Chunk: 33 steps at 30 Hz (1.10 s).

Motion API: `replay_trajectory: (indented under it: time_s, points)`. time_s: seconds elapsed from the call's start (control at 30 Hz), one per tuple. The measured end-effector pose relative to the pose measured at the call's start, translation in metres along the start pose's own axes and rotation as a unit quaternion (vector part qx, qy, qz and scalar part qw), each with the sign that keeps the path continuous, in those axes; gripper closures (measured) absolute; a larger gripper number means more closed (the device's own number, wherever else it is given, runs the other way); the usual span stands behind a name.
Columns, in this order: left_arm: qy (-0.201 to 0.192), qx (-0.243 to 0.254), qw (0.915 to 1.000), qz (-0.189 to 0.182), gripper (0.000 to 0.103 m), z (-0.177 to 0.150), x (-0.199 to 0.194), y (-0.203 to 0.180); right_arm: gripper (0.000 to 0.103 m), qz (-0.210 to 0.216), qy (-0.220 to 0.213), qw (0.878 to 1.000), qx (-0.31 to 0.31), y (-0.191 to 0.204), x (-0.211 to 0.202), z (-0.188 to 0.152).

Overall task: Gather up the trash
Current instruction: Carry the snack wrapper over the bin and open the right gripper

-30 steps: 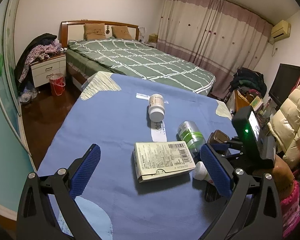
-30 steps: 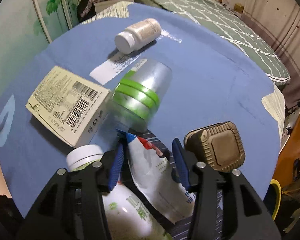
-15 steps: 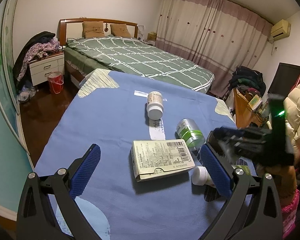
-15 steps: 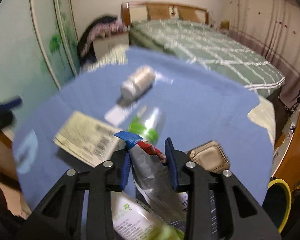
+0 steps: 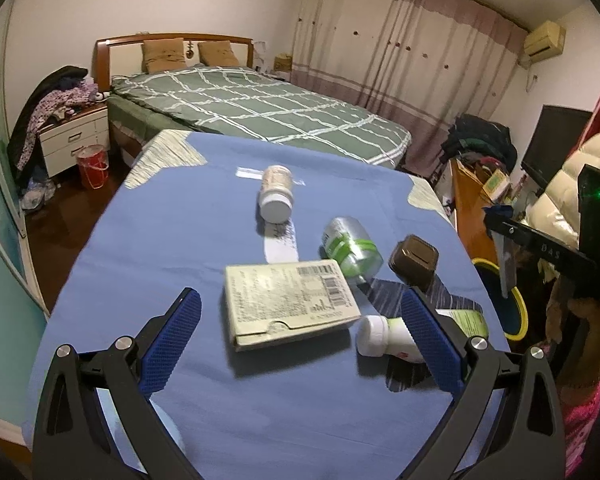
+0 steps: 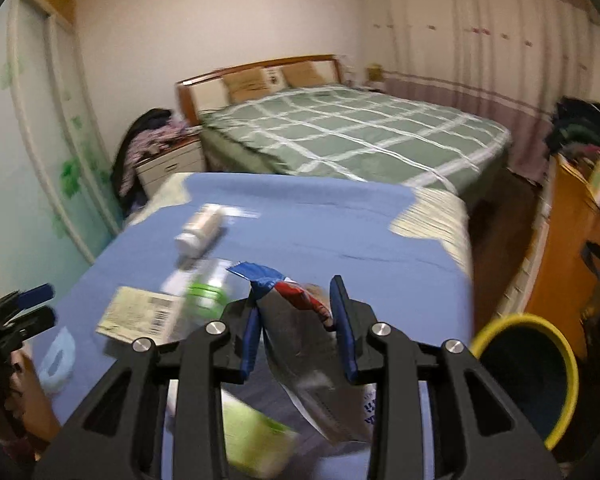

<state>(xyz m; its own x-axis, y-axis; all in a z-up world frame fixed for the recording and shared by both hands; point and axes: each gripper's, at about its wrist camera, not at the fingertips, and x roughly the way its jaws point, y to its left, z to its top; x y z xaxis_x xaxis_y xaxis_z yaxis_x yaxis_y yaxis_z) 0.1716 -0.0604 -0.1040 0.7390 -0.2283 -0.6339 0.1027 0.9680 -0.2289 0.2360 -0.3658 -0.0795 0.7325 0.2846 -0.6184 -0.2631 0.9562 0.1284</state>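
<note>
My right gripper (image 6: 296, 320) is shut on a silver snack wrapper (image 6: 300, 344) with a blue and red top and holds it lifted, off the table's right edge; the wrapper also shows in the left wrist view (image 5: 506, 260). A yellow-rimmed trash bin (image 6: 528, 376) stands on the floor to the lower right. My left gripper (image 5: 300, 340) is open and empty above the blue table (image 5: 172, 232), behind a flat cardboard box (image 5: 288, 300). A green-banded bottle (image 5: 352, 246), a white pill bottle (image 5: 276, 194), a brown lid (image 5: 414, 260) and a white-capped bottle (image 5: 388, 338) lie on the table.
A green-quilted bed (image 5: 260, 108) stands beyond the table. A nightstand piled with clothes (image 5: 68, 128) and a red bucket (image 5: 92, 160) are at the left. A wooden cabinet (image 6: 572, 248) and clutter stand at the right.
My right gripper has lifted the wrapper off the table and swung up and right toward the bin. My left gripper has barely moved.
</note>
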Motion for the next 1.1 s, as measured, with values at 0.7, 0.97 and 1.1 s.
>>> replay_trajectory:
  time_s: [0.7,0.97,1.1]
  points:
    - [0.053,0.07,0.9957,-0.031,0.005,-0.02,0.046,-0.075,0.07,-0.161,0.043,0.971,0.171,-0.202,0.015,-0.068]
    - [0.062,0.075,0.9947,-0.034,0.005,-0.023,0.051,-0.077,0.066,-0.172,0.044,0.966,0.187,-0.218,0.026,-0.072]
    - [0.062,0.071,0.995,-0.034,0.005,-0.024,0.052,-0.075,0.064,-0.177,0.044,0.965,0.186,-0.216,0.025,-0.071]
